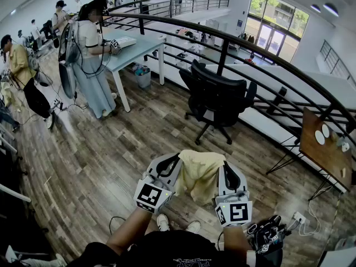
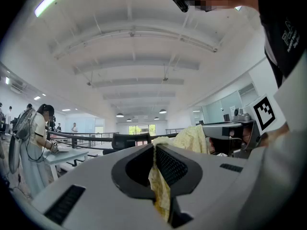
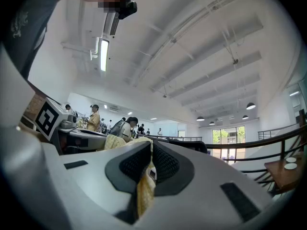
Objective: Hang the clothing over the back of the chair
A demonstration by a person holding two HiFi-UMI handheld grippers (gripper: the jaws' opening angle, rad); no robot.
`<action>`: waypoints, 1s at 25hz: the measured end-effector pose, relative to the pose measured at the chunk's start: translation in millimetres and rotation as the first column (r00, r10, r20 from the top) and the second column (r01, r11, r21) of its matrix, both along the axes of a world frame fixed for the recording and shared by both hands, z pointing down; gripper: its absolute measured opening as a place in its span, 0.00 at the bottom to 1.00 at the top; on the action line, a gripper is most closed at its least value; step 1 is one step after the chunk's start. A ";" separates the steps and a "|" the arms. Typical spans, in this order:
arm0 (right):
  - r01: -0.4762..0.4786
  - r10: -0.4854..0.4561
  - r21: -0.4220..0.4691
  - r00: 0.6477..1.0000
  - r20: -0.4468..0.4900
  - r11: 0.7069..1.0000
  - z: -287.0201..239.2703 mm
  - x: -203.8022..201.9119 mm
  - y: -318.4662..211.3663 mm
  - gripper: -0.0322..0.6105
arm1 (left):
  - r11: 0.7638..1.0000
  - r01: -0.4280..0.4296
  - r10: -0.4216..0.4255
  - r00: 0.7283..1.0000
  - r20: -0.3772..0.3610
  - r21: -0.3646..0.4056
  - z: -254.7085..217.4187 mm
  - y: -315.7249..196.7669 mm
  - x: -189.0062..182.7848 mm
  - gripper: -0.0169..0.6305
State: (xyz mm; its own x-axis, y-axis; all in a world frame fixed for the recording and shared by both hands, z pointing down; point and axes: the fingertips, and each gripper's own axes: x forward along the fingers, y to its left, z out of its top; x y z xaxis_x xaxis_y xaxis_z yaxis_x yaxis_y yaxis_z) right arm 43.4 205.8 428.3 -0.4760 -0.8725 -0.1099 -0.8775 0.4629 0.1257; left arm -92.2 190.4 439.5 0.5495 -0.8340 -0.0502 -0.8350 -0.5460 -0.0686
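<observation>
**A:** What sits nearest the camera?

**B:** The wearer's dark top (image 1: 178, 255) and a pair of white shoes (image 1: 163, 222) on the wooden floor (image 1: 89, 160). Just ahead of them, the two grippers are held out roughly level, side by side.

**A:** Do the jaws have hold of anything?

**B:** Both do. The left gripper (image 1: 177, 161) has its jaws almost together. Only a fold of the pale yellow clothing (image 1: 199, 174) is pinched between the ribbed pads, and a strip of cloth trails down out of the gap. The right gripper (image 1: 225, 167) matches it, with its jaws closed to a narrow slit on another edge of the same fabric.

**A:** So where is the clothing?

**B:** It is bunched in the air between the two grippers. It is raised above the floor and sags a little below the jaws.

**A:** And the chair?

**B:** The black office chair (image 1: 217, 96) stands farther ahead on its wheeled base. It is well apart from the clothing and just beside the dark curved railing (image 1: 267, 65).

**A:** What lies beyond that?

**B:** To the left, a person in a light dress (image 1: 92, 65) stands at a pale table (image 1: 136, 49), with more people behind. To the right, a brown wooden table (image 1: 328, 149) carries a few small white items. Tall windows (image 1: 272, 32) close off the far end of the hall.
</observation>
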 end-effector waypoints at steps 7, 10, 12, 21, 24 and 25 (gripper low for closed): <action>0.018 -0.018 0.007 1.000 0.010 1.000 -5.6 -13.6 -0.4 0.09 | 1.000 0.009 -0.009 1.000 -0.005 0.009 -4.8 -0.4 -13.0 0.07; 0.016 -0.016 0.006 1.000 0.010 1.000 -3.7 -16.5 -0.1 0.09 | 1.000 0.012 -0.012 1.000 -0.010 0.008 -3.0 0.5 -17.1 0.07; 0.009 -0.009 0.000 1.000 0.009 1.000 -1.4 -18.4 -1.5 0.09 | 1.000 0.011 -0.011 1.000 -0.012 0.007 -1.4 -0.3 -19.6 0.07; -0.003 0.003 -0.018 1.000 0.027 1.000 -1.9 -38.1 -9.5 0.09 | 1.000 -0.015 0.015 1.000 -0.007 0.014 -8.3 -8.7 -36.7 0.07; -0.014 0.015 -0.026 1.000 0.026 1.000 -0.4 -45.5 -10.9 0.09 | 0.999 -0.034 0.034 0.999 -0.003 0.010 -7.7 -10.1 -40.9 0.07; -0.016 0.017 -0.030 0.999 0.031 0.999 0.1 -48.0 -11.1 0.09 | 0.999 -0.040 0.040 0.999 -0.004 0.009 -7.4 -10.4 -42.3 0.07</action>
State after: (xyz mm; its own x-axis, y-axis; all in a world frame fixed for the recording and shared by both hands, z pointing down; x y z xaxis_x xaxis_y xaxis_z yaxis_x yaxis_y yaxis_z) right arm -4.6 194.7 428.4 -0.4585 -0.8832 -0.0987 -0.8882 0.4517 0.0848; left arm -134.5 180.0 432.0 0.5822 -0.8108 -0.0595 -0.8127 -0.5784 -0.0701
